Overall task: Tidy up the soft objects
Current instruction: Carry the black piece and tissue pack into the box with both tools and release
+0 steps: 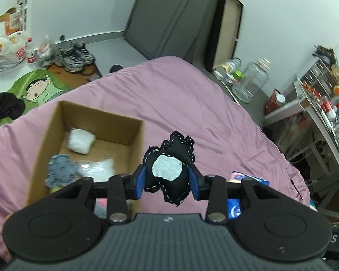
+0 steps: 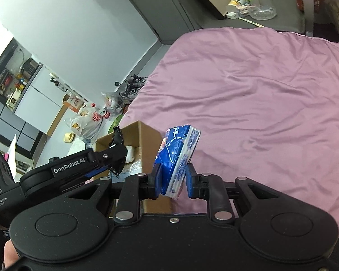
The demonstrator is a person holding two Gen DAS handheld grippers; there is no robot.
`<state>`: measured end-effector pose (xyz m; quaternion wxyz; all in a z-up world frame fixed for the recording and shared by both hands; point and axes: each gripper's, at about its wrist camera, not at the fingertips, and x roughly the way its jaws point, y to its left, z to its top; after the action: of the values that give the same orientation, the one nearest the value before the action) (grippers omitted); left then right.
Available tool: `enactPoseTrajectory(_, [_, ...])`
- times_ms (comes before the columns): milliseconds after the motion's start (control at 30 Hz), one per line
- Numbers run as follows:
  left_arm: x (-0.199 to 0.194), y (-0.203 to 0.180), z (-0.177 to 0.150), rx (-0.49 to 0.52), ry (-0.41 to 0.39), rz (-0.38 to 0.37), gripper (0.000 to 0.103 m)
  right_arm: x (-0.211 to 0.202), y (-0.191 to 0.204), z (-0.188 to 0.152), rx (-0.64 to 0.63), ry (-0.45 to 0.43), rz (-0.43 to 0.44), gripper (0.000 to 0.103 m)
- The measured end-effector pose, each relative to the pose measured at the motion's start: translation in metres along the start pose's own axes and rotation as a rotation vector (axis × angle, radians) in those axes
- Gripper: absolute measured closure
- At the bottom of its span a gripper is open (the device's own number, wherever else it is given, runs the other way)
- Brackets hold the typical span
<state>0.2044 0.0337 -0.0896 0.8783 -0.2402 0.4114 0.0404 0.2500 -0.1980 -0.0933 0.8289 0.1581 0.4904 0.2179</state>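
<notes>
My left gripper [image 1: 167, 180] is shut on a black stitched soft toy [image 1: 169, 158] with a pale patch, held in the air just right of an open cardboard box [image 1: 43, 155] on the pink bed. Inside the box lie a white soft bundle [image 1: 81, 141], a grey-blue knitted piece [image 1: 61, 172] and a clear plastic packet [image 1: 97, 168]. My right gripper [image 2: 172, 181] is shut on a blue tissue pack [image 2: 177, 158], lifted above the bed. In the right wrist view the left gripper [image 2: 115, 158] with the black toy [image 2: 118, 149] hangs over the box [image 2: 147, 144].
The pink bedspread [image 1: 180, 99] spreads ahead and to the right. Beyond its far edge stand a large clear jar [image 1: 252, 81] and a cluttered shelf [image 1: 316, 103]. On the floor at the left are shoes [image 1: 75, 56], bags [image 1: 6, 49] and a green cartoon mat [image 1: 36, 88].
</notes>
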Motion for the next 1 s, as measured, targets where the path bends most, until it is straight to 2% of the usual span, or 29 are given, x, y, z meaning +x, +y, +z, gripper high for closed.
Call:
enactPoseTrajectory(167, [-0.012, 0.037, 0.008, -0.044, -0.001, 0.016, 0.064, 0.004, 0.025, -0.003, -0.039, -0.006, -0.009, 0.081])
enactPoseTrajectory(300, [-0.014, 0.053, 0.016, -0.056, 0.025, 0.043, 0.064, 0.01, 0.042, -0.008, -0.048, -0.026, -0.009, 0.081])
enactPoseTrajectory(667, [-0.004, 0.061, 0.04, 0.027, 0.079, 0.044, 0.064, 0.028, 0.057, -0.009, -0.006, -0.081, -0.028, 0.082])
enactPoseTrajectory(1000, [0.024, 0.074, 0.052, 0.04, 0.131, 0.047, 0.064, 0.054, 0.079, -0.009, -0.057, -0.078, -0.058, 0.083])
